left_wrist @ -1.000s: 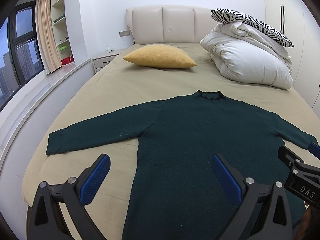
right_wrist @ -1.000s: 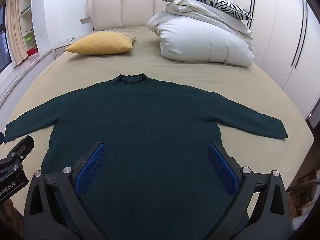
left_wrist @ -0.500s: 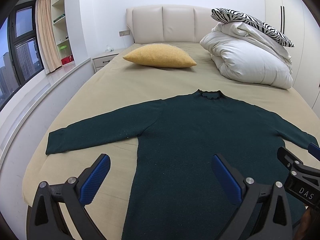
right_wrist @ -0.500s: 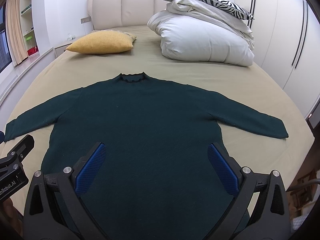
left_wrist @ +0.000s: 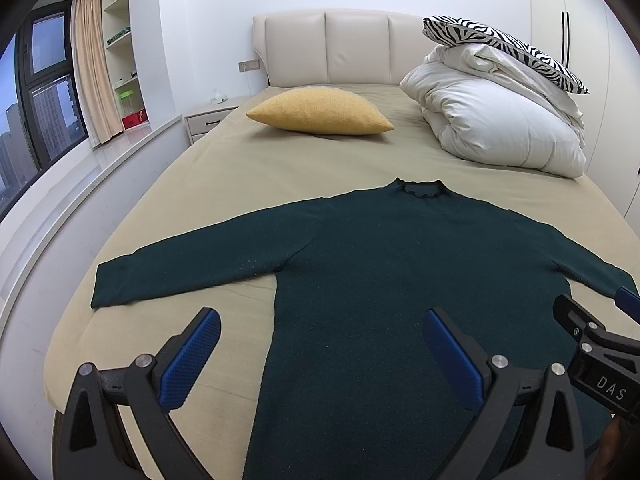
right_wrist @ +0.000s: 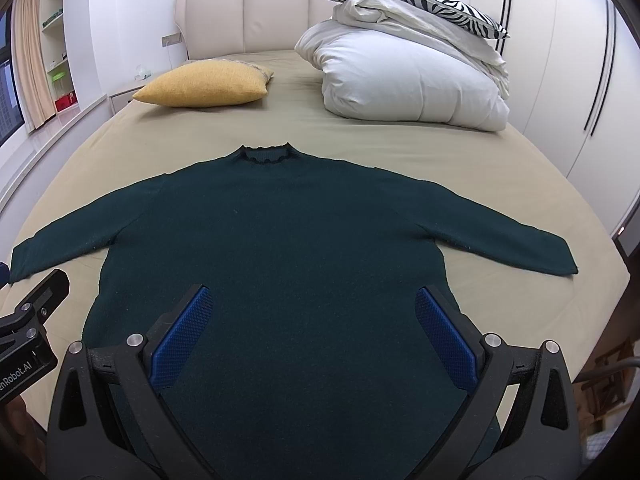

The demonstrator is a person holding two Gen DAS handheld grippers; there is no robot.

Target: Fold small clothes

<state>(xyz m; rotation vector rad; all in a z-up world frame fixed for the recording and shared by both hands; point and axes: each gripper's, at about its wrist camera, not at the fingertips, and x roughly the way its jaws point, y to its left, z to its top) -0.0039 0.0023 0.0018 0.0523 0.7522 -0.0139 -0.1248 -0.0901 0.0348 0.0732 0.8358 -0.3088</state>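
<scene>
A dark green long-sleeved sweater (left_wrist: 400,280) lies flat on the beige bed (left_wrist: 248,184), neck toward the headboard and both sleeves spread out. It also shows in the right wrist view (right_wrist: 288,240). My left gripper (left_wrist: 320,340) is open and empty, held above the sweater's lower left side. My right gripper (right_wrist: 312,320) is open and empty above the sweater's lower middle. Each gripper shows at the edge of the other's view.
A yellow pillow (left_wrist: 320,114) lies near the headboard. A folded white duvet (left_wrist: 496,128) with a zebra-striped pillow (left_wrist: 504,46) on top sits at the far right. A nightstand (left_wrist: 208,120) and window ledge run along the left; wardrobes (right_wrist: 580,80) stand right.
</scene>
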